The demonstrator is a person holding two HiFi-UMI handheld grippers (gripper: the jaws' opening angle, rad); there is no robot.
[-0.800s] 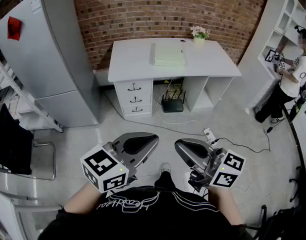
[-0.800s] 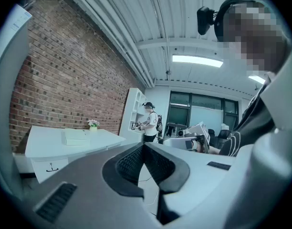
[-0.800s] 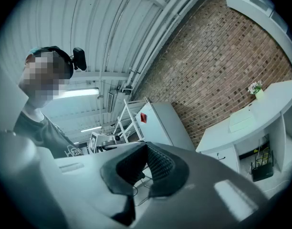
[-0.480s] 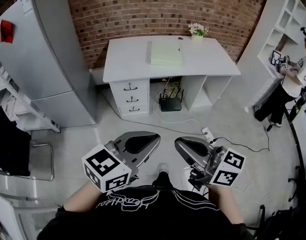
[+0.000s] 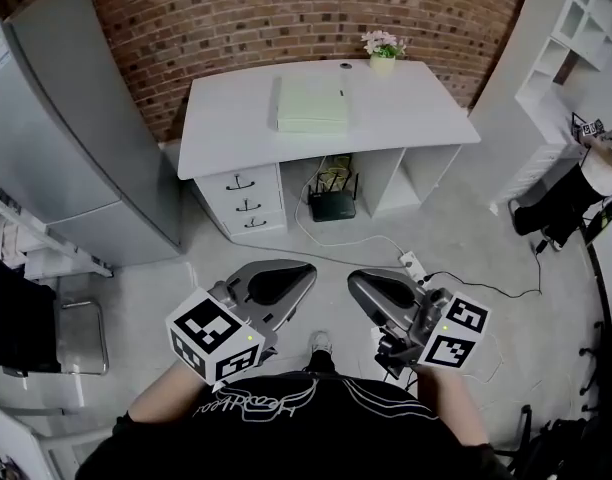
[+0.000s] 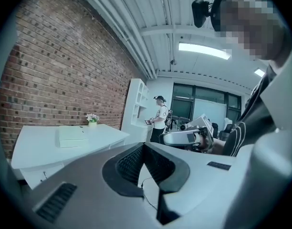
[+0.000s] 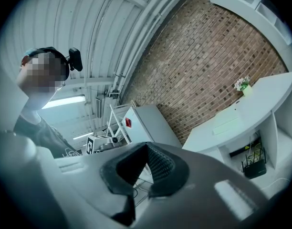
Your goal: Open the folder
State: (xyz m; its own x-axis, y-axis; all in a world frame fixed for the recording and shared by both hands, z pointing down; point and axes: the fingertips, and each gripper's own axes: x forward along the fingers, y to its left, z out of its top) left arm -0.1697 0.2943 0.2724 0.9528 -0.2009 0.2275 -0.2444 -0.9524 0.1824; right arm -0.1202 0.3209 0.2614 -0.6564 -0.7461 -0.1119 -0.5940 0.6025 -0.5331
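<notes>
The white desk (image 5: 426, 118) sits nearer than before. The flat pale-green folder (image 5: 312, 104) lies closed on it, well apart from the left gripper (image 5: 278, 282) and right gripper (image 5: 379, 294), whose fingers are closed and empty, likely just carried during the approach.

Folder (image 5: 312, 105) on desk (image 5: 421, 116), flowerpot (image 5: 383, 61) behind it (fridge (image 5: 66, 128) to the left)
</notes>
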